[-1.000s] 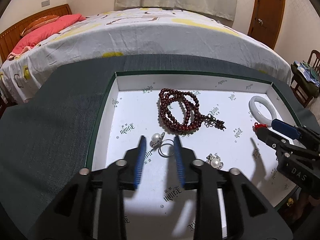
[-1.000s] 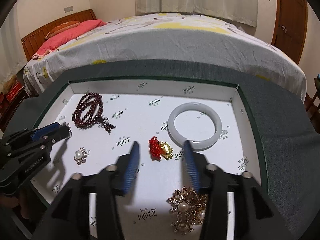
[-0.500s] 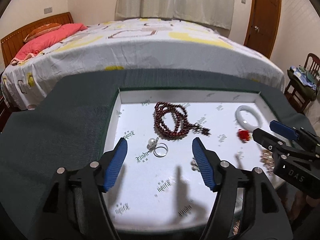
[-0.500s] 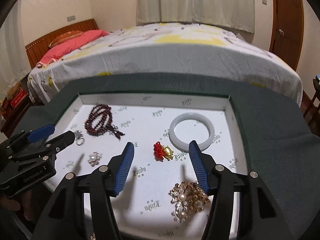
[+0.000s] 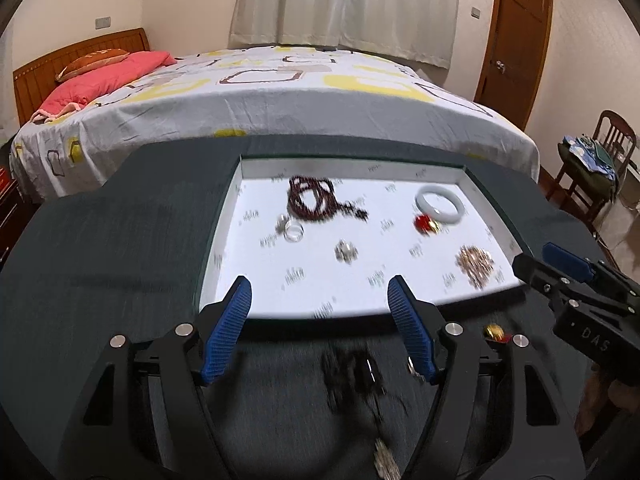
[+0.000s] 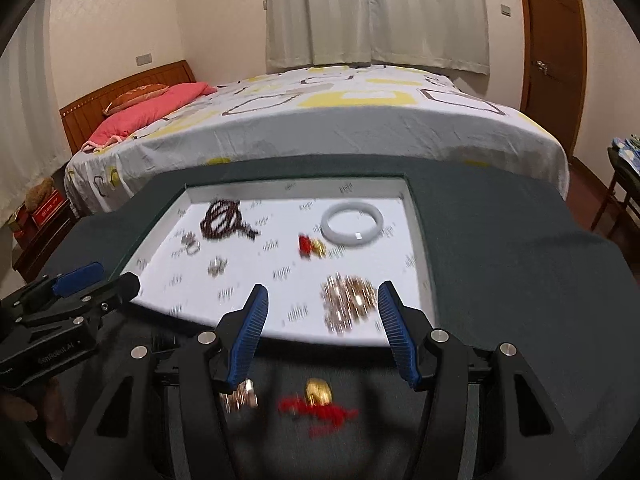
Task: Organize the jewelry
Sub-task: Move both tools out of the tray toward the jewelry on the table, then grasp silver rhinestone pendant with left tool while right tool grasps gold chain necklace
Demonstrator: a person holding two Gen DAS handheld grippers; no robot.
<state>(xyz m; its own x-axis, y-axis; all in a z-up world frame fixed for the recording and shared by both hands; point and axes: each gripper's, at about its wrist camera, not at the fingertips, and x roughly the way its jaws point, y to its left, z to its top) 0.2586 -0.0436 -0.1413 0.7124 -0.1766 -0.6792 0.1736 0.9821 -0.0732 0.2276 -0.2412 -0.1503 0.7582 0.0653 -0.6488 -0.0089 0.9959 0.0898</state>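
Note:
A white-lined tray (image 5: 494,216) (image 6: 418,240) on the dark green cloth holds a dark red bead string (image 5: 314,200) (image 6: 224,220), a pearl ring (image 5: 292,230), a pearl earring (image 5: 346,250), a white bangle (image 5: 440,206) (image 6: 352,222), a red-gold charm (image 5: 428,224) (image 6: 312,245) and a gold brooch (image 5: 474,264) (image 6: 348,300). My left gripper (image 5: 320,304) is open and empty at the tray's near edge. My right gripper (image 6: 322,312) is open and empty above the near edge. On the cloth lie a black piece (image 5: 352,372), a gold-red charm (image 6: 318,398) and a small gold piece (image 6: 240,398).
A bed (image 5: 280,92) with a patterned cover stands behind the table. A wooden door (image 5: 516,40) and a chair (image 5: 592,160) with clutter are at the right. A low cabinet (image 6: 40,224) is at the left.
Both grippers have pulled back and up from over the tray to its near edge. The left jaws opened wide beside the pearl ring, which stays in the tray. Now is motion-blurred.

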